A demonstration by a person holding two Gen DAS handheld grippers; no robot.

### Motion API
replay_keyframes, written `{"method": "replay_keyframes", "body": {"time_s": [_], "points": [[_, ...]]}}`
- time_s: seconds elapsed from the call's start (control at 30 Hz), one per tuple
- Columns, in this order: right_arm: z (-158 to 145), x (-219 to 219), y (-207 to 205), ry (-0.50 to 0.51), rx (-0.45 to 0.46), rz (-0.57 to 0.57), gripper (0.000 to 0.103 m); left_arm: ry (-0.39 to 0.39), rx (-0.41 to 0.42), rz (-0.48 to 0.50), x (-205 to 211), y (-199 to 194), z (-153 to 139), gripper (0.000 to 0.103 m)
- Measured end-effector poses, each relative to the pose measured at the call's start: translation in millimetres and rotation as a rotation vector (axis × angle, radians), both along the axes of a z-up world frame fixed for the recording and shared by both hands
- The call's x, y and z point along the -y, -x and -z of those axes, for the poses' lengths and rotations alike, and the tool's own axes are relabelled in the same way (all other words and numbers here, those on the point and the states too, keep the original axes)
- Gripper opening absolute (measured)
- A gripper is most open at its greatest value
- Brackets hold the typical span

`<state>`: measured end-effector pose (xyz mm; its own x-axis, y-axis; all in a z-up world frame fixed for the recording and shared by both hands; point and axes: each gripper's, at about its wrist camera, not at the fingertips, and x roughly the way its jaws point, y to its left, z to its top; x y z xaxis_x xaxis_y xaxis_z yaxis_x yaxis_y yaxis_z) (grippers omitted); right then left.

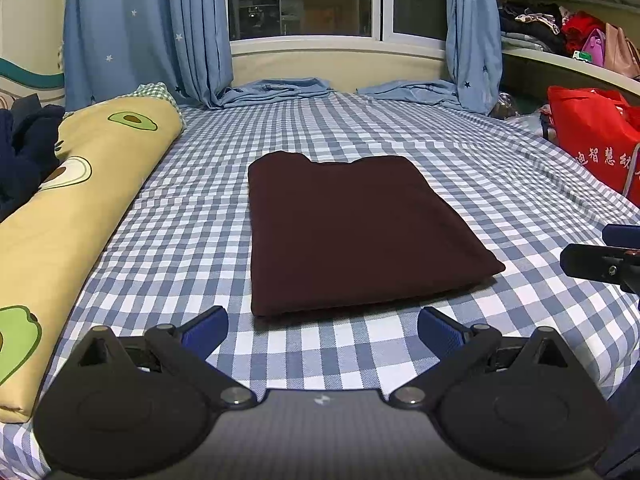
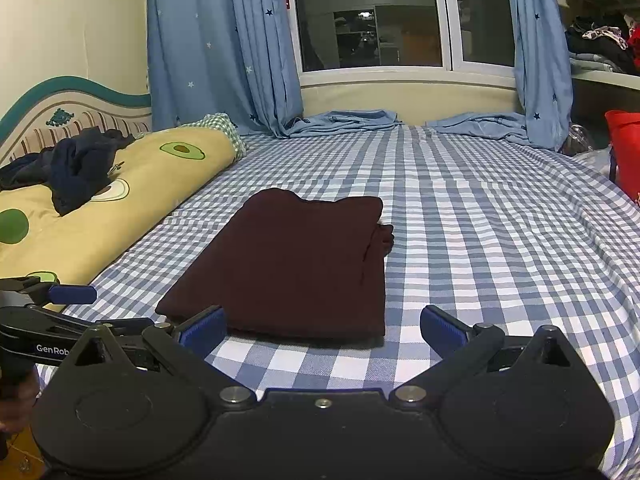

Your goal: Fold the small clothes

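Note:
A dark maroon garment [image 1: 352,232] lies folded into a flat rectangle on the blue-and-white checked bed sheet [image 1: 192,240]. It also shows in the right wrist view [image 2: 296,272], with a small bunched bit at its right edge. My left gripper [image 1: 322,328] is open and empty, just short of the garment's near edge. My right gripper [image 2: 323,328] is open and empty, at the garment's near edge. The left gripper shows at the left of the right wrist view [image 2: 68,300]. The right gripper's fingers [image 1: 600,264] show at the right of the left wrist view.
A rolled yellow avocado-print quilt [image 1: 72,216] lies along the bed's left side with dark blue clothes [image 2: 76,168] on it. Blue curtains [image 1: 144,32] hang by the window and pool on the bed's far end. A red bag [image 1: 592,140] and shelves stand at the right.

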<state>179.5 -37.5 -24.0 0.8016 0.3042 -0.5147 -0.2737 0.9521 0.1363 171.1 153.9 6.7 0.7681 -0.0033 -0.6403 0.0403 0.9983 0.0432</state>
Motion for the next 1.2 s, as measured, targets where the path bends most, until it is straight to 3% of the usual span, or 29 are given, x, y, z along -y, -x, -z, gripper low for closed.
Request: {"method": "replay_keyframes", "body": {"time_s": [1.2], "points": [[3.4, -1.0, -0.9, 0.000, 0.000, -0.005, 0.102, 0.003, -0.002, 0.001, -0.9, -2.8, -1.1, 0.102]]}}
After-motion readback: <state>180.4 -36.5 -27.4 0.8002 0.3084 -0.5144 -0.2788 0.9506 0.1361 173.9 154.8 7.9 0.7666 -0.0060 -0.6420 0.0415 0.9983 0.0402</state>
